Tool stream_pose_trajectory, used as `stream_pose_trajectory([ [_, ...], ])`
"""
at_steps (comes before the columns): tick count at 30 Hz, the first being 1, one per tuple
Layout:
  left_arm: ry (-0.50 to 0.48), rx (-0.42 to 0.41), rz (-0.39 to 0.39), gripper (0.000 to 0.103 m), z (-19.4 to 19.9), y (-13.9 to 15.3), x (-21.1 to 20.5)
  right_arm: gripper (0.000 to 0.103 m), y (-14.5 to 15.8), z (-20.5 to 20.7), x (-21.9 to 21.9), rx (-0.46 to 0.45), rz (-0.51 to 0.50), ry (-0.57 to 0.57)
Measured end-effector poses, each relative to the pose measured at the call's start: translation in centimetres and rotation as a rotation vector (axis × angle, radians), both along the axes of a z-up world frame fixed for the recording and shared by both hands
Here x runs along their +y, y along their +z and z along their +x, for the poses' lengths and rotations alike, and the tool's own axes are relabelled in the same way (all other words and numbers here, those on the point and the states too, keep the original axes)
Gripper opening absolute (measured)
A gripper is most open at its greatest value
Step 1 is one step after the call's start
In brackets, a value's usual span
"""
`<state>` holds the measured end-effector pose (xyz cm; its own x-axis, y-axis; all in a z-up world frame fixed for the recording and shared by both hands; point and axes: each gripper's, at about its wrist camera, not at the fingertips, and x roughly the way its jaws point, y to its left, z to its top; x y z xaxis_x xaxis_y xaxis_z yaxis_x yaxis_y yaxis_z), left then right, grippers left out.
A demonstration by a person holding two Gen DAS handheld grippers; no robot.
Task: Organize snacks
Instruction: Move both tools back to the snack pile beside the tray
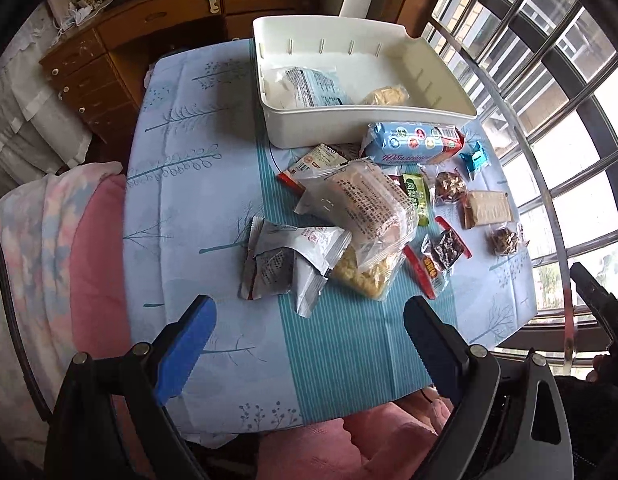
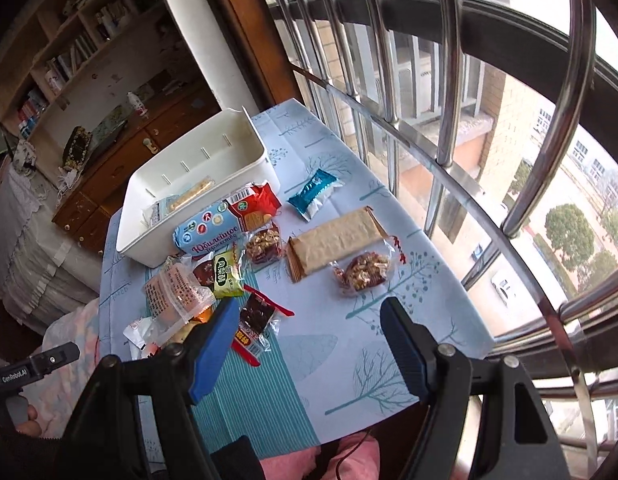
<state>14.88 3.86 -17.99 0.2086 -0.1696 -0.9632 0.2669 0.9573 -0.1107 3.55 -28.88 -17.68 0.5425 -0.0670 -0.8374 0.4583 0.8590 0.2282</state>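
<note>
Snacks scattered on blue tablecloth (image 1: pixel 181 184) before white bin (image 1: pixel 445 120), two packets already inside. Left gripper (image 1: pixel 309 344) and right gripper (image 2: pixel 305 344) both spread wide, empty, hovering near table's front edge. Clear bread packet (image 1: pixel 365 204) atop heap (probably light, crinkly, slippery): best pinched at crimped end seam, gently.

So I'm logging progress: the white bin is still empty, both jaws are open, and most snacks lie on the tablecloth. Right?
Not quite: the white bin already holds two packets, a clear-and-blue wrapper and a yellowish snack, as the left wrist view shows. The rest stands: left gripper and right gripper are open, and most snacks lie on the tablecloth.
</note>
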Motion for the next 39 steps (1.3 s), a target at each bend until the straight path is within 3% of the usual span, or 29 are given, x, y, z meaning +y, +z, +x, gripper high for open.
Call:
stream_pose_trajectory([
  [6, -0.085, 0.067, 0.046, 0.094, 2.6, -2.8, 0.7, 0.074, -1.1, 0.0, 0.8, 0.038, 0.062, -0.098],
  [15, -0.182, 0.209, 0.043, 0.094, 5.3, -8.2, 1.4, 0.074, -3.8, 0.9, 2.9, 0.132, 0.185, -0.214],
  [21, -0.227, 0.247, 0.049, 0.094, 6.6, -10.7, 1.2, 0.074, -5.7, 1.6, 4.7, 0.170, 0.273, -0.278],
  [28, -0.237, 0.285, 0.038, 0.094, 7.5, -12.6, 0.2, 0.074, -7.7, 2.6, 5.6, 0.209, 0.361, -0.345],
  [33, -0.198, 0.324, 0.000, 0.094, 8.2, -13.6, 0.3, 0.073, -9.3, 2.8, 4.9, 0.230, 0.399, -0.437],
  [39, -0.170, 0.355, -0.031, 0.094, 9.3, -14.5, 0.3, 0.073, -11.3, 4.1, 4.2, 0.254, 0.429, -0.472],
])
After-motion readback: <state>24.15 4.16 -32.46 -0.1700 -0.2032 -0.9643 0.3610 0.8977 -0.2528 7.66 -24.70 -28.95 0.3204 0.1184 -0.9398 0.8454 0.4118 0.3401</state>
